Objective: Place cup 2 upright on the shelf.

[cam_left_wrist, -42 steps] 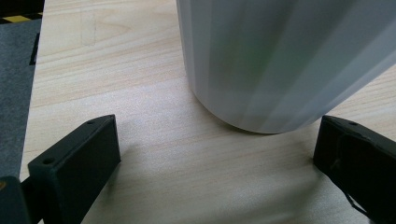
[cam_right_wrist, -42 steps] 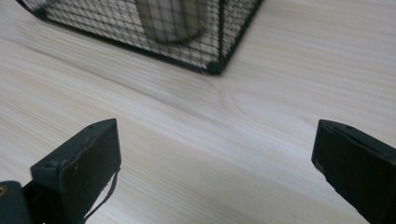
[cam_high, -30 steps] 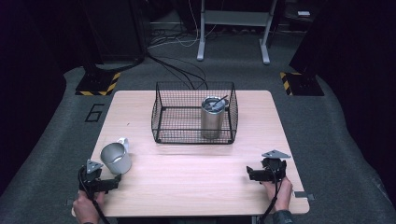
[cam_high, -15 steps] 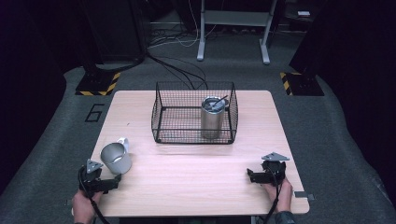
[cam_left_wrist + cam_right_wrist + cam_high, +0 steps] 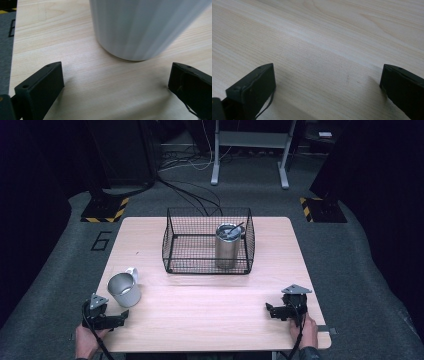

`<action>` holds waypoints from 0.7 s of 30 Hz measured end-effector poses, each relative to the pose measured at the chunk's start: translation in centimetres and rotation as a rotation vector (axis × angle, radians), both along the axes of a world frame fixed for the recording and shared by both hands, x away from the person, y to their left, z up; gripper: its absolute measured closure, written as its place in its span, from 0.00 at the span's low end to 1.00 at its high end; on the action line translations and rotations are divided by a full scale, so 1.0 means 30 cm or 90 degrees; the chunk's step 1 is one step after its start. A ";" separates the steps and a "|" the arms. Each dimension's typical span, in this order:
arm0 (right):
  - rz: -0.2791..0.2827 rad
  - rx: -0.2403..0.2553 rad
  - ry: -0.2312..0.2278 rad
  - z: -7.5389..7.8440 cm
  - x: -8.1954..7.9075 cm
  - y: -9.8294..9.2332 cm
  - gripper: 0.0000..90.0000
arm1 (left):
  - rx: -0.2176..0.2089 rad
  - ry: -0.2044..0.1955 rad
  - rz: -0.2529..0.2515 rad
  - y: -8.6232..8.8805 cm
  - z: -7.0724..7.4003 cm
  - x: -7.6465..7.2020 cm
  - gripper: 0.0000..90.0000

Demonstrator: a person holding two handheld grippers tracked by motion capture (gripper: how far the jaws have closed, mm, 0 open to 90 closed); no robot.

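Note:
A silver mug with a white handle stands near the table's front left. My left gripper rests just in front of it, open, and the mug's pale wall rises a short way beyond the jaws without touching them. A black wire basket sits at the middle back with a tall steel tumbler upright inside, something dark sticking out of its top. My right gripper lies at the front right, open over bare wood, with nothing between its jaws.
The light wooden table has open surface between the two grippers and in front of the basket. Grey carpet surrounds it; cables and a metal stand's legs lie on the floor behind.
The right gripper has slid slightly toward the front edge of the table. The left gripper, mug, basket and tumbler stay as they were.

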State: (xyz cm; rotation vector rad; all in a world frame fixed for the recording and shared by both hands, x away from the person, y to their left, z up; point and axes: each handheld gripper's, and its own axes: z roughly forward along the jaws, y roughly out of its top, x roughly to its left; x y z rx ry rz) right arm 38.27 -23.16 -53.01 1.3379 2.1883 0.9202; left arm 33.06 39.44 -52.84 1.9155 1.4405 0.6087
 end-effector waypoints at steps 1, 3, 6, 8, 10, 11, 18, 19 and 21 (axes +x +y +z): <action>0.000 0.000 0.000 0.000 0.000 0.002 0.00 | -0.025 -0.008 0.000 0.004 0.015 -0.006 0.00; 0.000 0.000 -0.001 0.000 0.000 0.002 0.00 | -0.057 -0.019 0.002 0.010 0.058 -0.013 0.00; 0.000 0.001 0.000 0.000 0.001 0.002 0.00 | -0.077 -0.051 -0.003 0.011 0.139 -0.010 0.00; 0.000 0.002 0.000 0.000 0.000 0.003 0.00 | -0.077 -0.069 -0.008 0.010 0.192 -0.002 0.00; 0.000 0.003 -0.002 -0.001 0.000 0.003 0.00 | -0.076 -0.075 -0.013 0.006 0.231 0.015 0.00; 0.000 0.004 -0.003 -0.001 0.000 0.003 0.00 | -0.077 -0.078 -0.015 0.001 0.244 0.026 0.00; 0.001 0.004 -0.001 -0.001 0.001 0.004 0.00 | -0.028 -0.066 -0.034 -0.066 0.272 0.092 0.00; 0.001 0.004 -0.002 -0.001 0.001 0.005 0.00 | -0.023 -0.061 -0.032 -0.071 0.269 0.100 0.00; 0.001 0.004 0.000 0.000 0.001 0.004 0.00 | -0.016 -0.056 -0.027 -0.082 0.260 0.116 0.00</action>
